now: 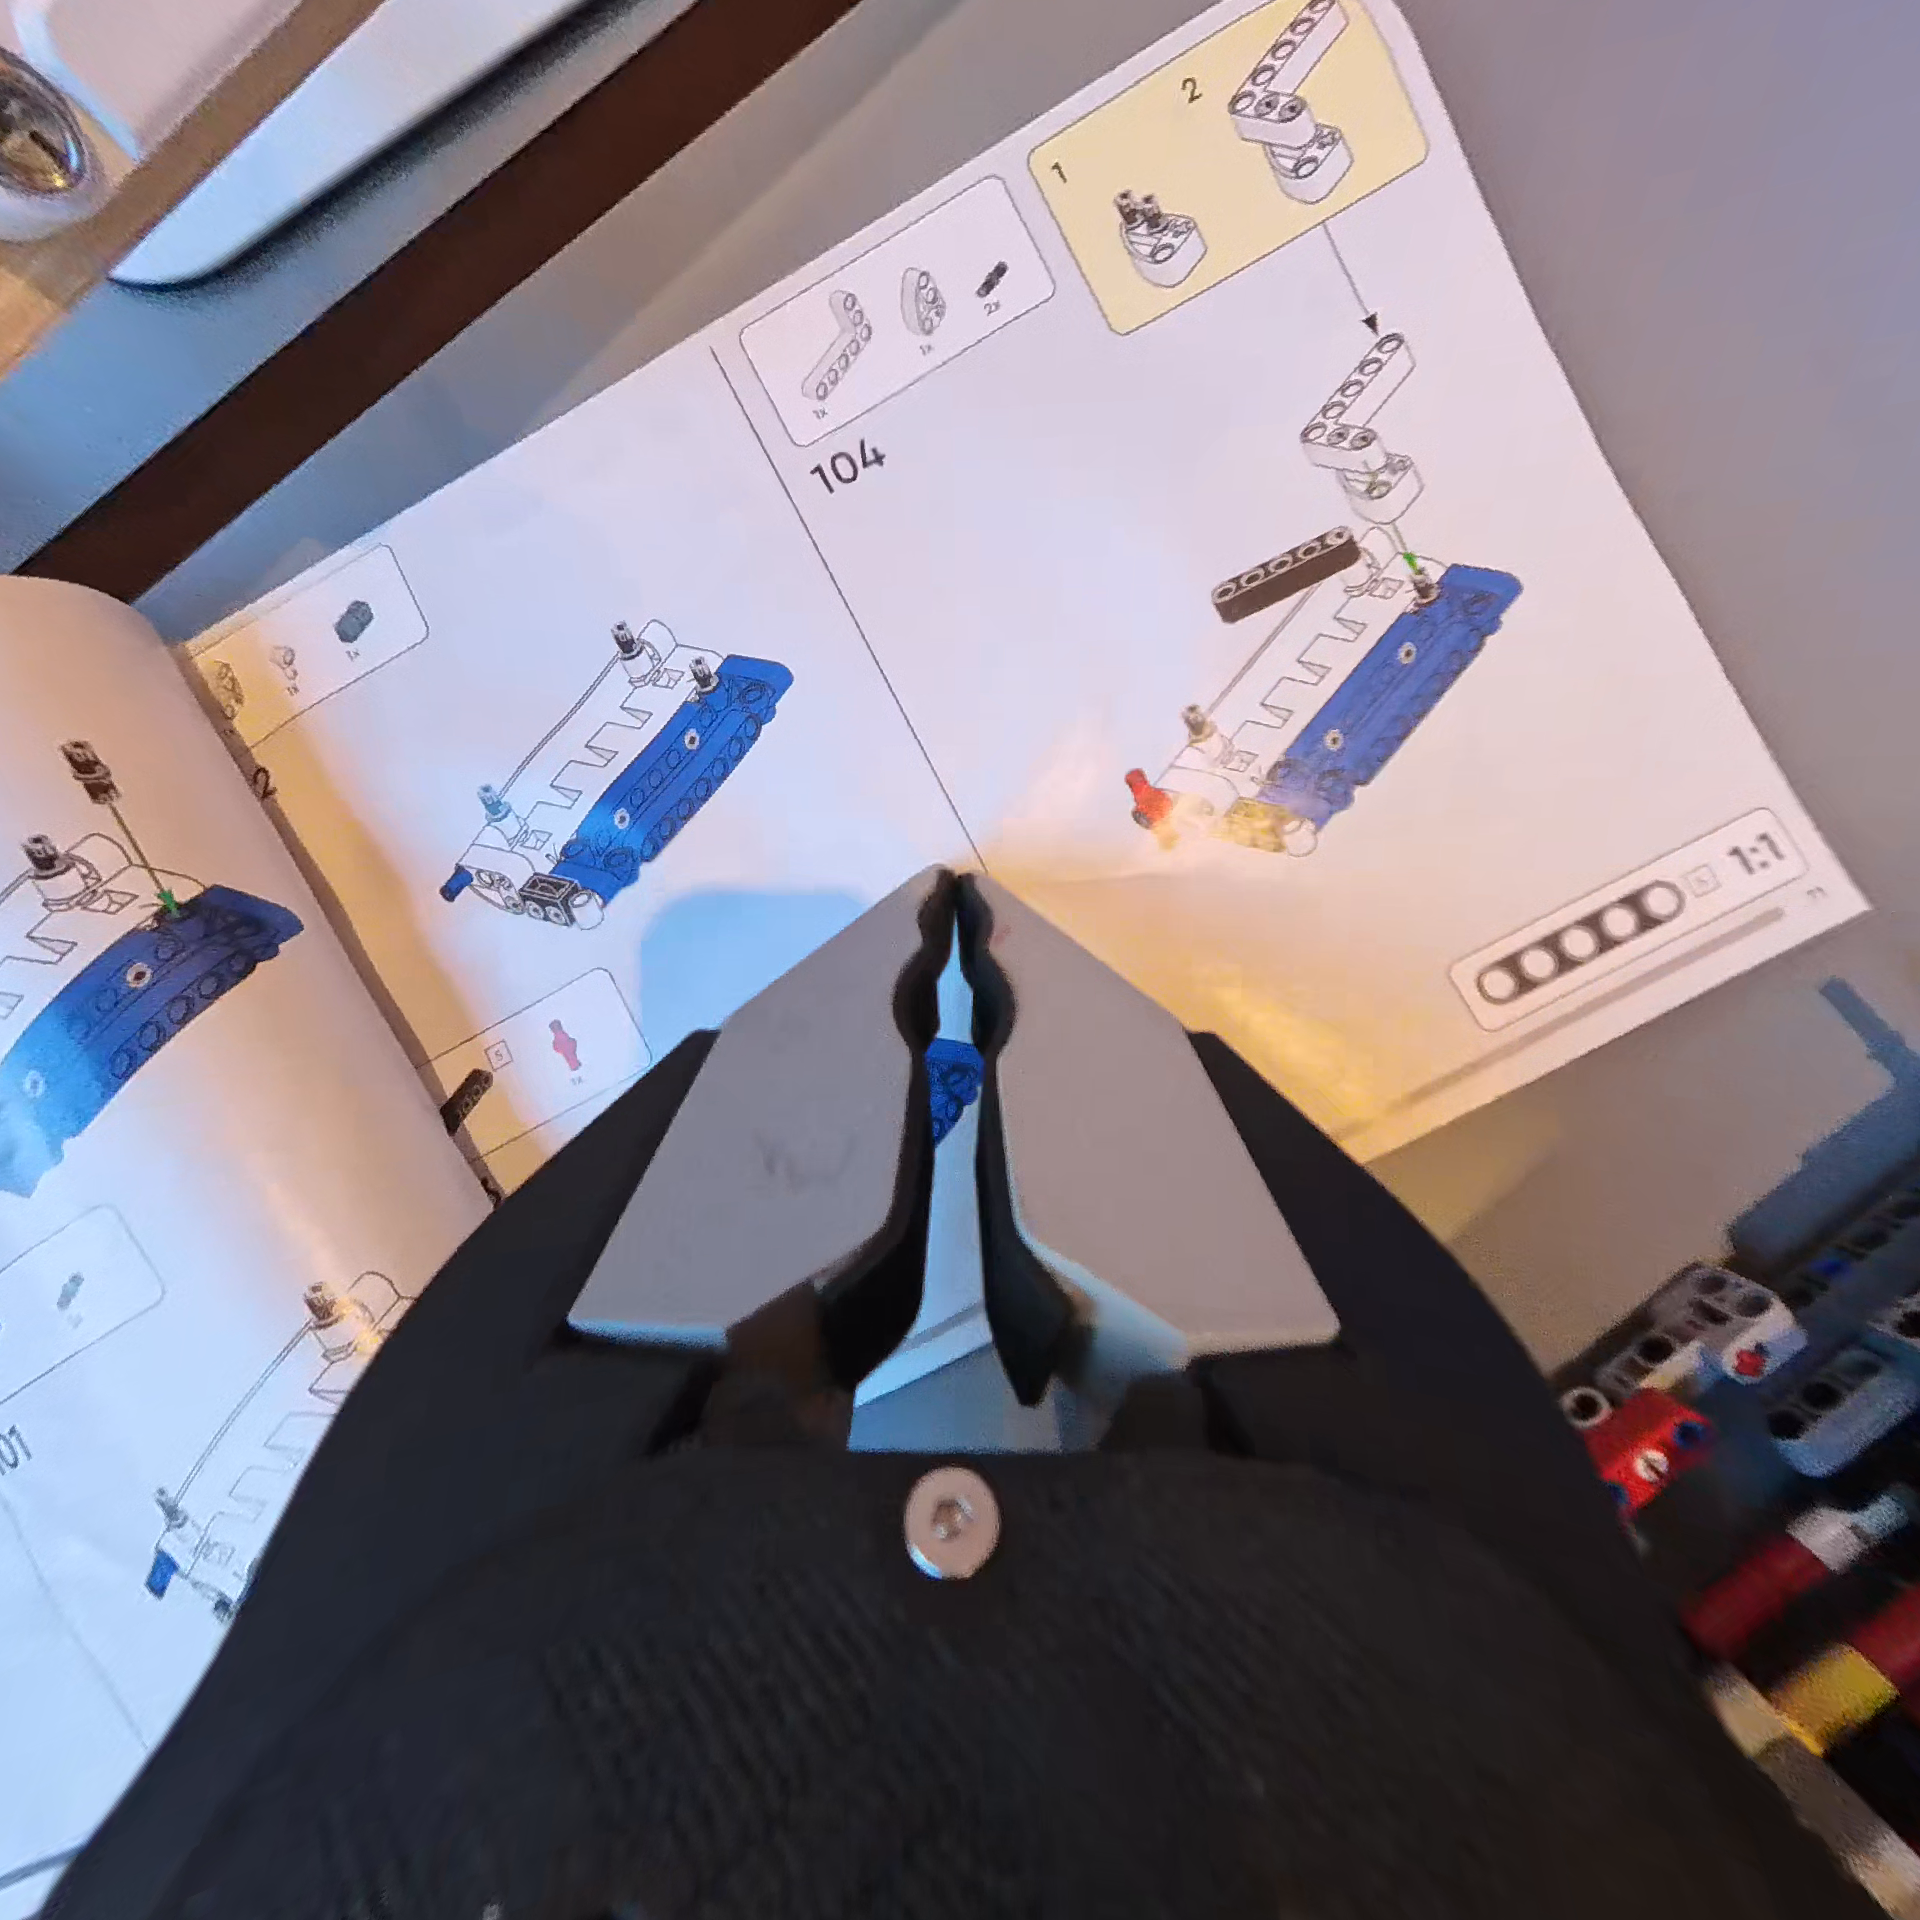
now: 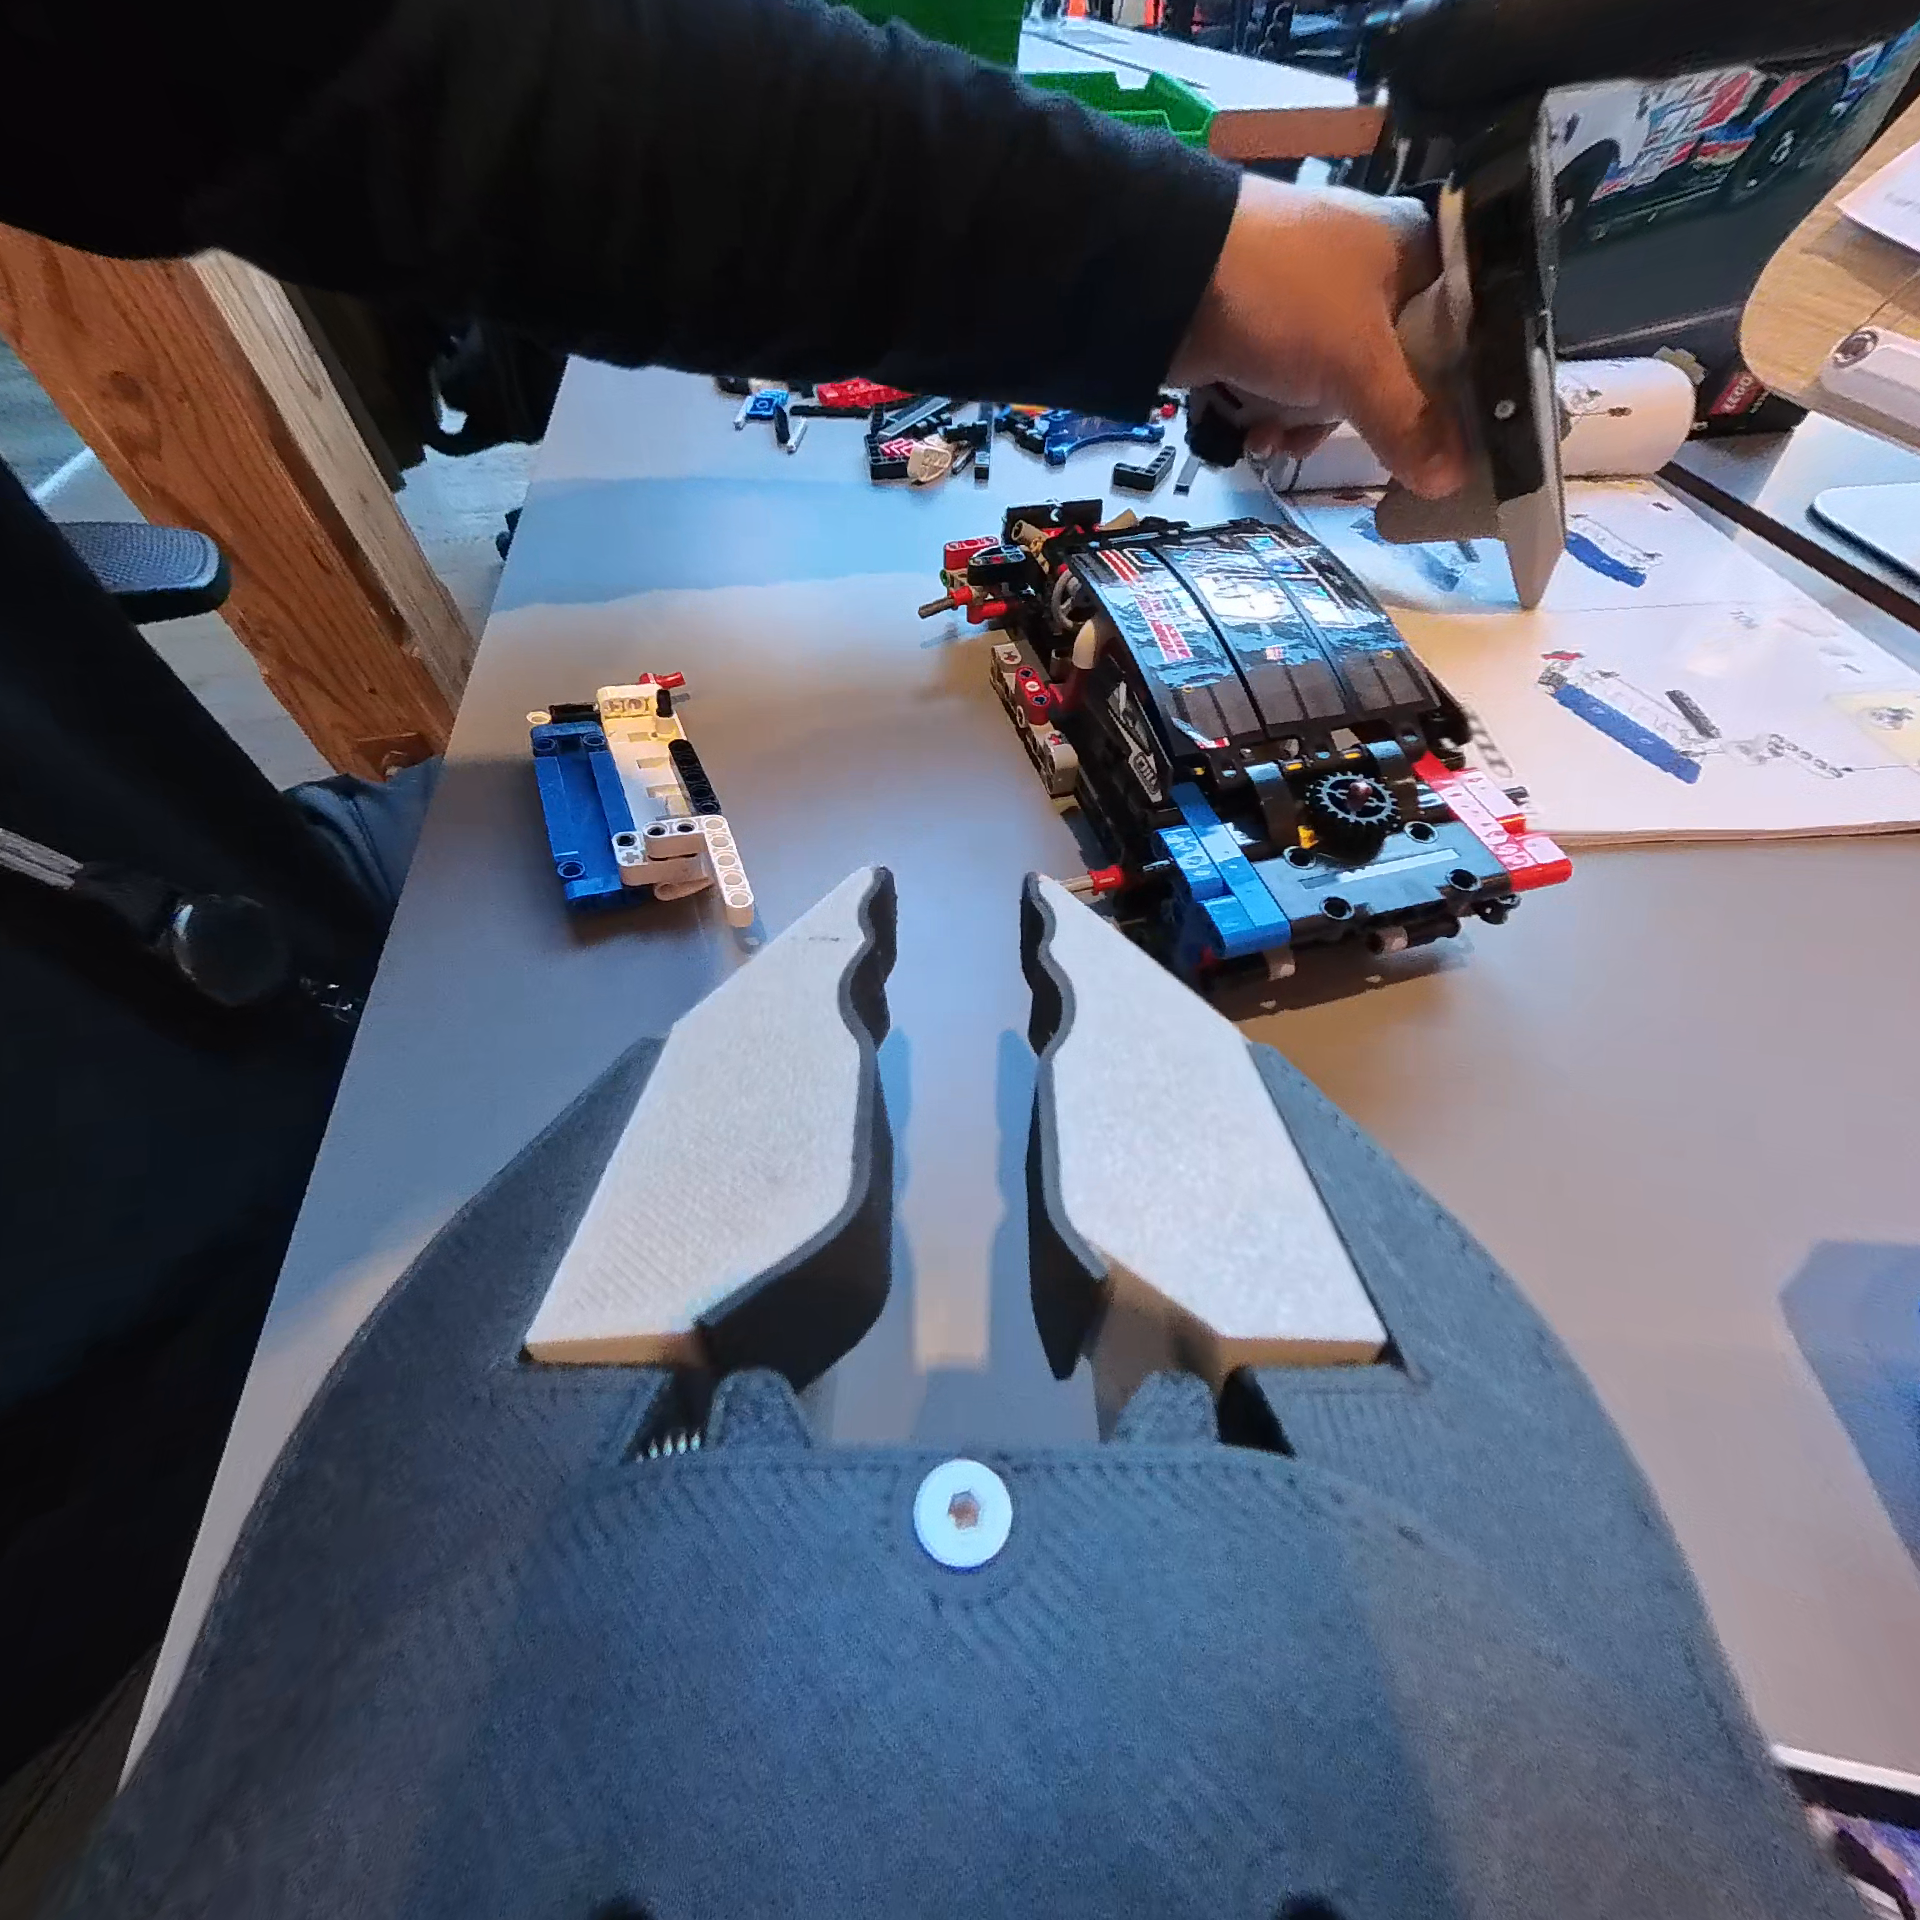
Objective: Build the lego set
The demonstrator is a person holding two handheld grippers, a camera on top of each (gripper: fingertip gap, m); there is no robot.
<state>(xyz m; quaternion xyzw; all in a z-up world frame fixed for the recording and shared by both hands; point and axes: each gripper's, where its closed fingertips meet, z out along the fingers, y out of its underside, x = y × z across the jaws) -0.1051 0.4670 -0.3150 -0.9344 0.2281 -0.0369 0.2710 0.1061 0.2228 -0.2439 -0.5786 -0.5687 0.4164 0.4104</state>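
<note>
My left gripper (image 1: 954, 883) is shut and empty, its tips held just over the open instruction booklet (image 1: 1039, 582). It also shows in the right wrist view (image 2: 1538, 592), held by a hand above the booklet (image 2: 1704, 665). My right gripper (image 2: 958, 894) is open and empty above the grey table (image 2: 727, 582). A blue and white sub-assembly (image 2: 634, 795) lies ahead to its left. The black, blue and red car model (image 2: 1236, 748) stands ahead to its right; part of it shows in the left wrist view (image 1: 1766, 1455).
Loose pieces (image 2: 956, 431) lie scattered at the table's far end. A white cylinder (image 2: 1621, 416) and the set's box (image 2: 1704, 166) stand at the far right. A wooden post (image 2: 239, 468) stands left of the table. A sleeved arm (image 2: 727, 187) crosses above.
</note>
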